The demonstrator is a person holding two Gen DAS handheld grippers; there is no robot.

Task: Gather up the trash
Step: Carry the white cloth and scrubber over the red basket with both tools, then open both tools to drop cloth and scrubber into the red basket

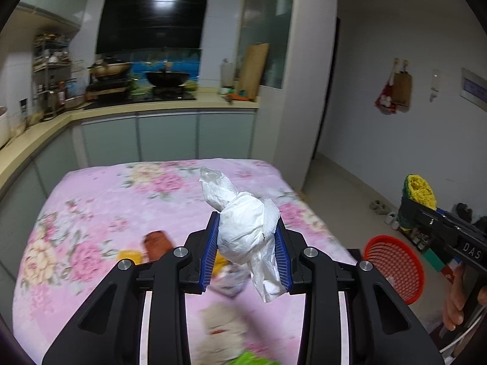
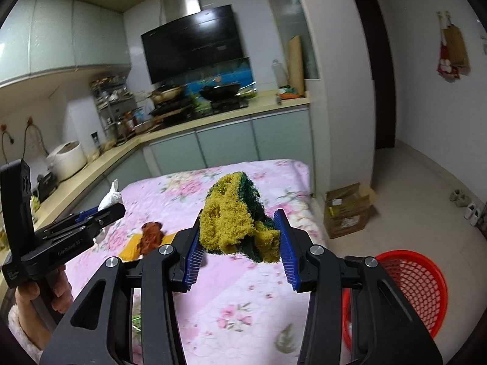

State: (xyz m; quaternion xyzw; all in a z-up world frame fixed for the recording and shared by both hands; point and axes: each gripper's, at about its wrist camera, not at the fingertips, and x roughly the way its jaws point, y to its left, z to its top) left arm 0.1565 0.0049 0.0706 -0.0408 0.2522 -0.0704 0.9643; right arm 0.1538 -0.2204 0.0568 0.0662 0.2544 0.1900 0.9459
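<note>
My left gripper is shut on a crumpled white tissue wad, held above the table with the pink floral cloth. It also shows in the right wrist view at the left with the tissue wad. My right gripper is shut on a worn yellow and green sponge, above the table's right side. It shows in the left wrist view at the right with the sponge. A red mesh basket stands on the floor right of the table, also in the left wrist view.
On the cloth lie a brown scrap on a yellow piece, a blurred wrapper, a beige wad and something green. A cardboard box sits on the floor. The kitchen counter runs behind and left.
</note>
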